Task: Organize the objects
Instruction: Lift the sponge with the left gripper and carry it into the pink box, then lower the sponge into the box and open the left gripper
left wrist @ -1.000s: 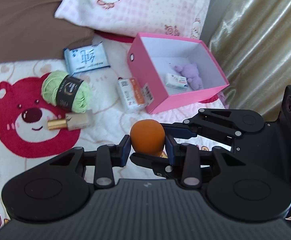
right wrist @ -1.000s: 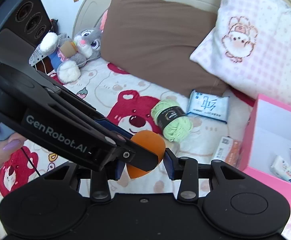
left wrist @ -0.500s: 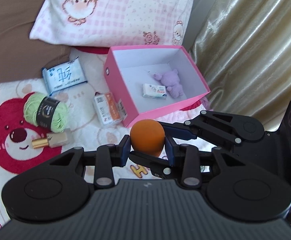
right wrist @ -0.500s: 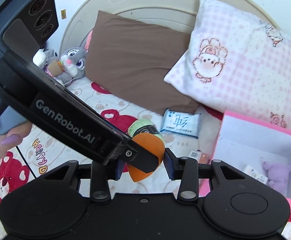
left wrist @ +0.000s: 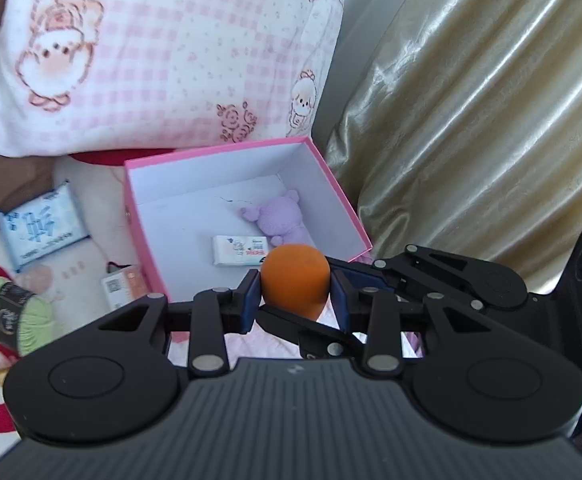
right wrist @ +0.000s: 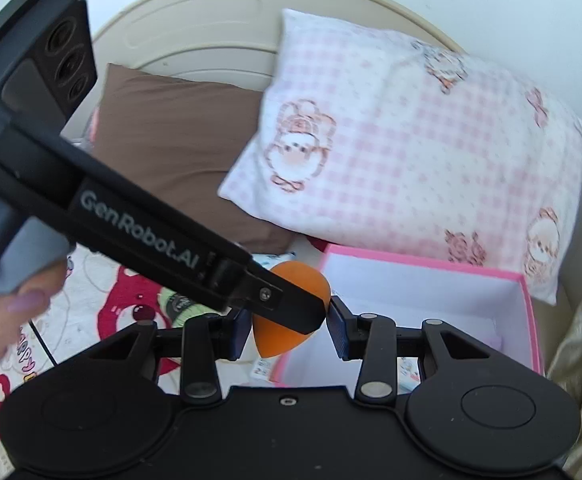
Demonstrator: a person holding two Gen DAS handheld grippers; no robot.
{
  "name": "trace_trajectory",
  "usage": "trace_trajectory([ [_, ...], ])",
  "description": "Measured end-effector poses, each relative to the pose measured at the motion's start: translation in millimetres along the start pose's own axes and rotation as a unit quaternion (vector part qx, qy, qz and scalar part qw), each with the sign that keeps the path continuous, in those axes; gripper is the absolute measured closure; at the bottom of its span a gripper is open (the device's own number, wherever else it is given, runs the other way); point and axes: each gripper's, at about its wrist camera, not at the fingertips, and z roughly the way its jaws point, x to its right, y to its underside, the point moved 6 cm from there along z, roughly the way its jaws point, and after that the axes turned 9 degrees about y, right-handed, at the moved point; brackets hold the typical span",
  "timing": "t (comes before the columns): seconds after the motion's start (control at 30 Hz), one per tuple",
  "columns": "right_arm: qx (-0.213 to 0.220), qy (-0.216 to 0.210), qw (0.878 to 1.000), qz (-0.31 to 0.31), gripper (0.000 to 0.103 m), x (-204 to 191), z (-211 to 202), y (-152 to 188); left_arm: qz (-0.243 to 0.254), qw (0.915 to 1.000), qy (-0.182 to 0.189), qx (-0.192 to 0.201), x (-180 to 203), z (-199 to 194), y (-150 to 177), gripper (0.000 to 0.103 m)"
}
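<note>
Two sets of jaws meet on one orange teardrop sponge point(left wrist: 294, 280). The left gripper point(left wrist: 295, 300) has its blue pads pressed against the sponge's rounded end, holding it off the bed. In the right wrist view the right gripper point(right wrist: 289, 330) brackets the sponge's pointed end, its jaws narrow; the left pad is at the sponge, a sliver of gap shows at the right pad, and the left gripper's finger hides part of the contact, so a firm grip cannot be told.

Just beyond the left jaws lies an open pink box point(left wrist: 343, 200) on the bed, holding a purple plush bear point(left wrist: 279, 220) and a small white packet point(left wrist: 239, 250). To the left of the jaws, outside the box, are a small orange-and-white pack point(left wrist: 121, 288), green yarn point(left wrist: 15, 314) and a blue tissue pack point(left wrist: 39, 230). A pink checked pillow point(left wrist: 163, 60) rests behind the box; a gold curtain point(left wrist: 483, 120) hangs to the right. A hand point(right wrist: 7, 312) grips the left gripper's handle.
</note>
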Motion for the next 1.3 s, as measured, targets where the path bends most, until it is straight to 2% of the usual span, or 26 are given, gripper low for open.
trace_trajectory([
  [0.33,-0.051,0.037,0.997,0.046,0.058,61.9,66.3,24.3,-0.053,0.9986,0.004,-0.01,-36.6,97.3,-26.0,0.067],
  [0.53,-0.088,0.051,0.992,0.074,0.058,100.4,115.4,29.8,-0.109,0.994,0.008,-0.004,-71.3,149.9,-35.3,0.067],
  [0.8,-0.125,0.069,0.987,0.07,0.059,116.7,165.2,39.8,-0.165,0.9863,0.006,0.002,-105.5,195.5,-38.8,0.067],
  [1.0,-0.144,0.094,0.985,0.029,0.06,115.0,185.5,45.9,-0.186,0.9825,-0.001,0.015,-115.4,203.1,-36.2,0.067],
  [1.13,-0.143,0.129,0.981,-0.007,0.054,113.3,190.9,47.7,-0.147,0.9886,-0.019,0.023,-107.0,193.8,-39.1,0.063],
  [1.23,-0.134,0.124,0.983,0.008,0.051,115.3,185.4,47.4,-0.131,0.9903,-0.03,0.034,-103.0,182.6,-39.8,0.063],
  [1.3,-0.13,0.116,0.984,0.024,0.051,116.6,176.2,47.3,-0.119,0.9922,-0.03,0.021,-99.5,177.1,-38.5,0.063],
])
